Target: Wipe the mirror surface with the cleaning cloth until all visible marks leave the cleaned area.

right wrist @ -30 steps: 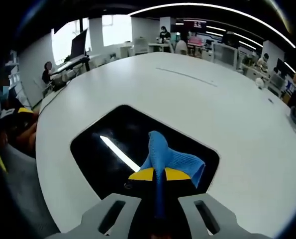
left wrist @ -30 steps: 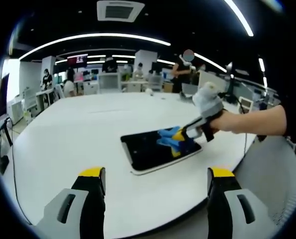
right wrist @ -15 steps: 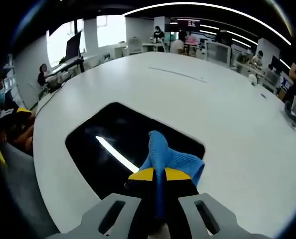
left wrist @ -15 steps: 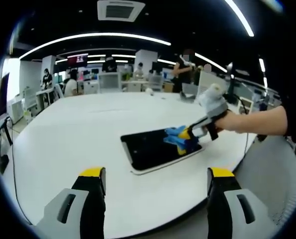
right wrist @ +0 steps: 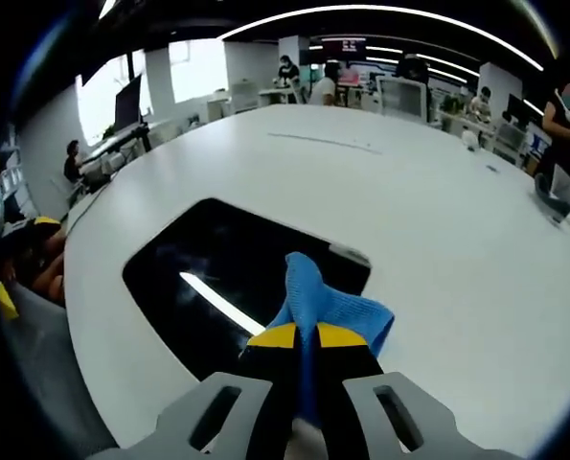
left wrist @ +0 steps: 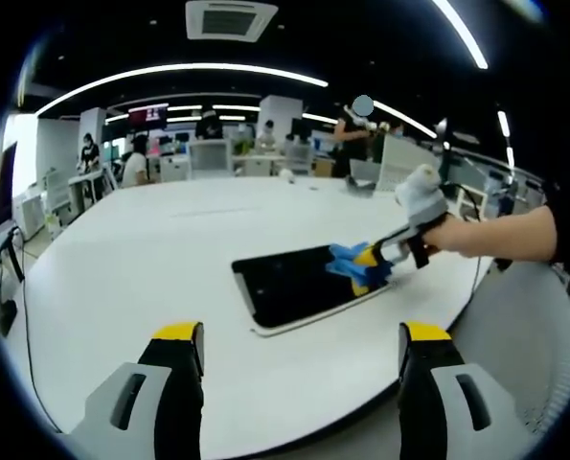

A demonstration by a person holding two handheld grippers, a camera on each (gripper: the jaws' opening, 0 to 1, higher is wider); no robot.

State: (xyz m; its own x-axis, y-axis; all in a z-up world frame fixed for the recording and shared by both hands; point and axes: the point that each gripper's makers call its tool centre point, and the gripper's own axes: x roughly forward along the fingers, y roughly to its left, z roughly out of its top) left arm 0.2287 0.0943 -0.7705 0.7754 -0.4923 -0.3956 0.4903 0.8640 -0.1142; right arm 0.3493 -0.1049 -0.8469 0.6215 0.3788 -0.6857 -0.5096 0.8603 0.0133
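Note:
A dark rectangular mirror with a white rim lies flat on the white table. My right gripper is shut on a blue cleaning cloth, which rests at the mirror's near corner. The left gripper view takes in the same cloth at the mirror's right end, held by the right gripper in a person's hand. My left gripper hangs open above the table's near edge, well short of the mirror, with nothing between its jaws.
The big white table stretches far beyond the mirror. Its rounded edge runs close to the mirror's right end. Desks, monitors and several people fill the office behind.
The right gripper has drawn the cloth across the mirror toward its right end, from mid-surface to the corner. My left gripper has stayed put.

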